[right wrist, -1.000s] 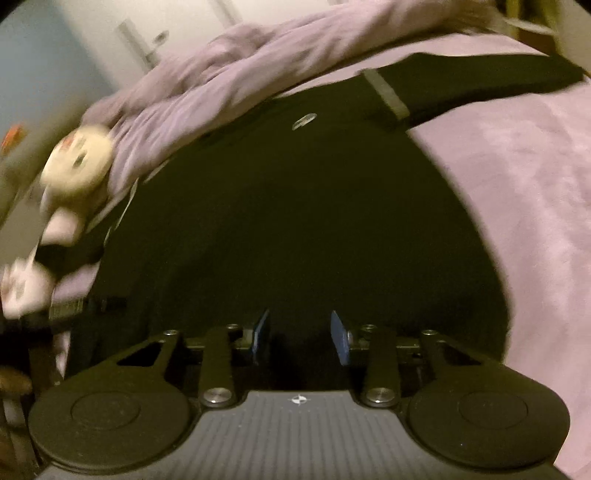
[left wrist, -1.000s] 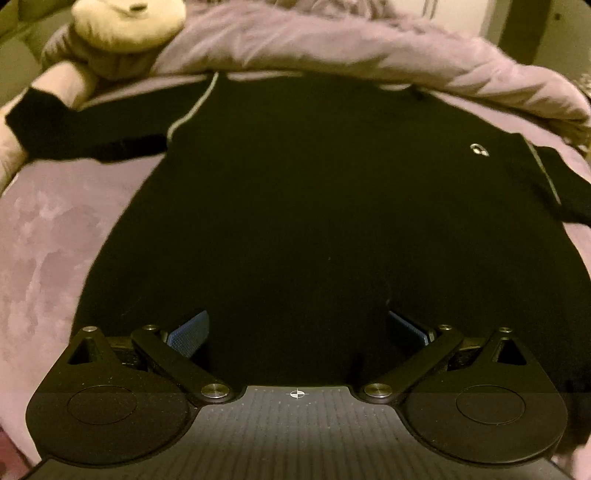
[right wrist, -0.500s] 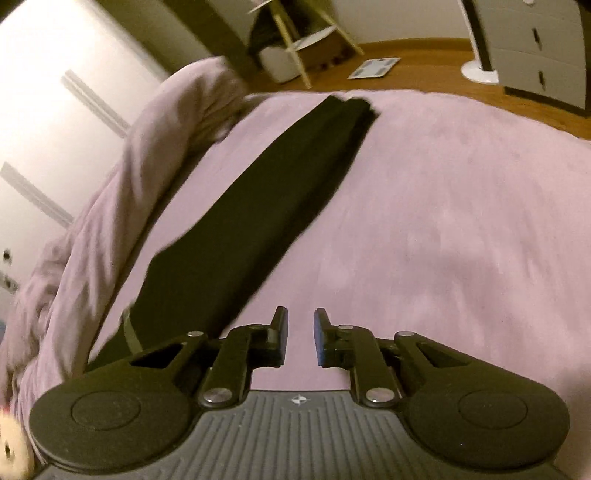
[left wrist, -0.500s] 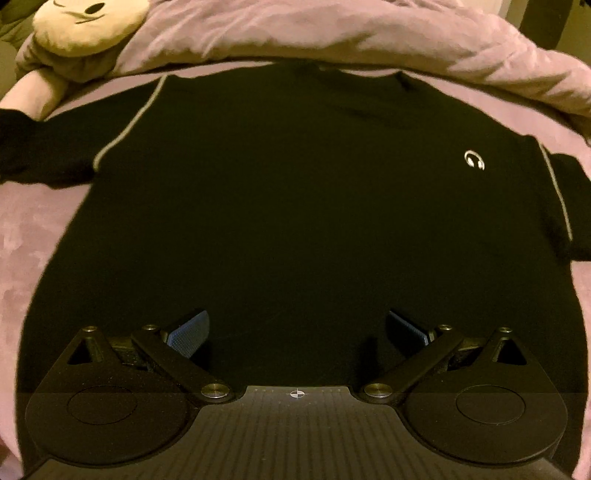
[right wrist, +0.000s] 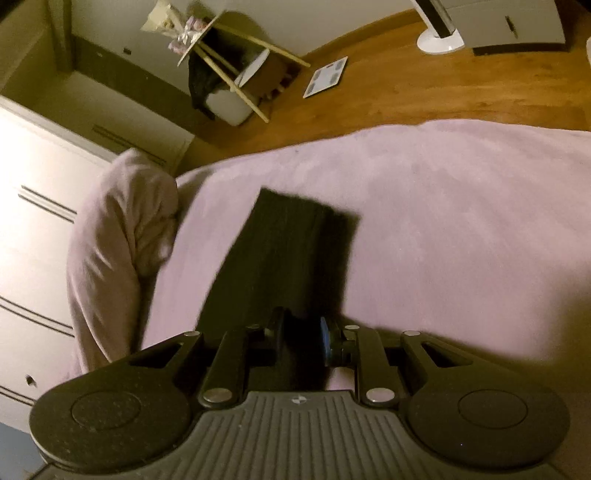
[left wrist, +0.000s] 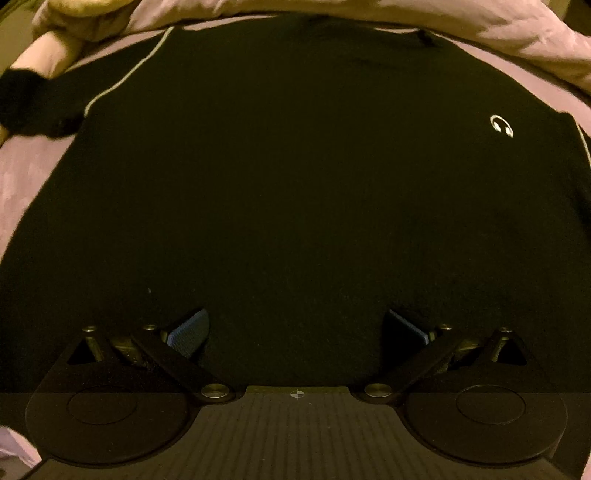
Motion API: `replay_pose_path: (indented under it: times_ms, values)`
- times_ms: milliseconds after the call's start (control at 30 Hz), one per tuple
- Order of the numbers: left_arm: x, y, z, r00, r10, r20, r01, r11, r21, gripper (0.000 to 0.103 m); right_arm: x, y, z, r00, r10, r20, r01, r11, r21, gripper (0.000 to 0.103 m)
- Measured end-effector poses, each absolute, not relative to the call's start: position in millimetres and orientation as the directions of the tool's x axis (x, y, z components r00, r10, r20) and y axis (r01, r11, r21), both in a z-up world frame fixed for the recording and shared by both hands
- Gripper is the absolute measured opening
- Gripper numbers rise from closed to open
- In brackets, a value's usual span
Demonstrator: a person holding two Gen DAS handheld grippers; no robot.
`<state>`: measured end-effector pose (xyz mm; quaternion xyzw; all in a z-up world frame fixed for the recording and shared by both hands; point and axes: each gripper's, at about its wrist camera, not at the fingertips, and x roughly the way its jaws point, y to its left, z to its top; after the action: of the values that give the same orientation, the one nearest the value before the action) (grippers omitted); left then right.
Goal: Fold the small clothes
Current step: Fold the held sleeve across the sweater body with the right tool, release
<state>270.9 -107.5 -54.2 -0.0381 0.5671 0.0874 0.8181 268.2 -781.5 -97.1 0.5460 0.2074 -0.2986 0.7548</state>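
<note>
Pink bedding [right wrist: 443,206] covers the bed under a black sweatshirt [left wrist: 288,177], which lies flat and front-up with its collar toward a bunched pink duvet [left wrist: 480,33]. Beyond the bed's far edge, a white bin [right wrist: 225,105] sits under a tilted wooden stand on the wood floor; its contents cannot be made out. The left gripper [left wrist: 295,325] hovers over the sweatshirt's lower body with fingers spread wide, dark cloth filling the gap between them. The right gripper [right wrist: 303,332] has its fingers drawn close together around the sweatshirt's sleeve [right wrist: 288,251], which runs away from them across the bedding. Only the left view shows the headphone logo [left wrist: 501,125]; only the right shows a floor scale [right wrist: 325,76].
</note>
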Motion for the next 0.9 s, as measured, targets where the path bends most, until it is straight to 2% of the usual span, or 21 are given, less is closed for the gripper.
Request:
replay_pose_path:
  times_ms: [167,267,433,733,900]
  values:
    - [273.0,-111.6,-55.1,0.335,0.112,-0.936,-0.180,0.982,0.053,0.103,271.9,-795.4,-101.8,0.761,-0.230,-0.606,0.645,0.169,0.746,0.019]
    - [273.9,-109.1,-52.6,0.324,0.104,-0.940,-0.183,0.982,0.045,0.103,270.0,-793.3,-91.4,0.766,-0.239,-0.596,0.639,0.187,0.746,0.012]
    - [275.7,-106.2,-47.2,0.327,0.098,-0.940,-0.180,0.983,0.040,0.103,268.5,-769.4,-54.4,0.837,-0.203,-0.508,0.546,0.254,0.798,0.011]
    - [281.7,-78.3,-23.5,0.387,0.057,-0.920,-0.143,0.990,0.001,0.103,290.7,-635.6,16.8,0.936,0.028,-0.350,0.305,0.429,0.850,0.012]
    - [285.4,-41.9,-9.6,0.428,0.025,-0.903,-0.131,0.991,-0.035,0.103,325.8,-520.8,28.5,0.903,0.208,-0.377,0.198,0.577,0.793,0.012]
